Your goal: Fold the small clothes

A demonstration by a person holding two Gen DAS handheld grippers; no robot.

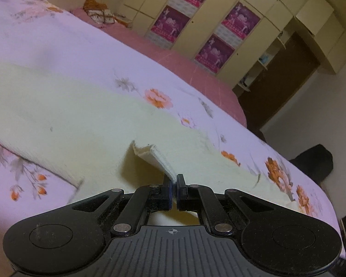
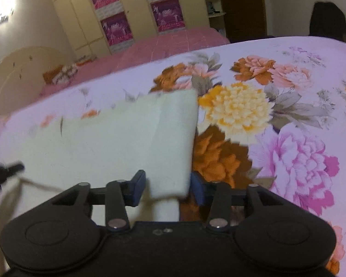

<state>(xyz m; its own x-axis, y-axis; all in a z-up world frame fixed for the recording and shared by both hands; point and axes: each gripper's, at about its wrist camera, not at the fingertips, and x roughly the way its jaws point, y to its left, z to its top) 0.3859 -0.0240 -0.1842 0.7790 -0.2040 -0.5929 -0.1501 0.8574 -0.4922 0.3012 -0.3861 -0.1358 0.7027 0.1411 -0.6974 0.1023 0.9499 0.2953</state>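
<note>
Left gripper, nearest the lens in left wrist view: fingers closed tight, pinching a ribbed hem edge of the cream garment. Hem strip rises from the cloth surface up into the pads, approx. taut. No gap visible betw. pads apart from the cloth.

Right gripper, right wrist view: blue-padded fingers stand apart. A lower corner of the same cream garment lies betw. them. Left pad sits over the cloth; right pad is just beside the garment's right edge, over the sheet. Pads not seen pressing on the cloth; no grip confirmed. Frame is motion-blurred at left side.

Garment: pale cream, knit texture, spread flat on the bed sheet, which is lilac w/ orange, yellow and pink flower print. In left wrist view it runs from the left edge of the sheet toward the near edge, one folded end lying at lower left. In right wrist view its right edge is straight, top right corner touching the orange/yellow flower cluster.

Dark blurred object at far left edge of right view, poss. the other gripper; cannot tell.

Surroundings: pink bedspread beyond the sheet, patterned pillow at its far end, cream wardrobe w/ magenta posters, brown door.
</note>
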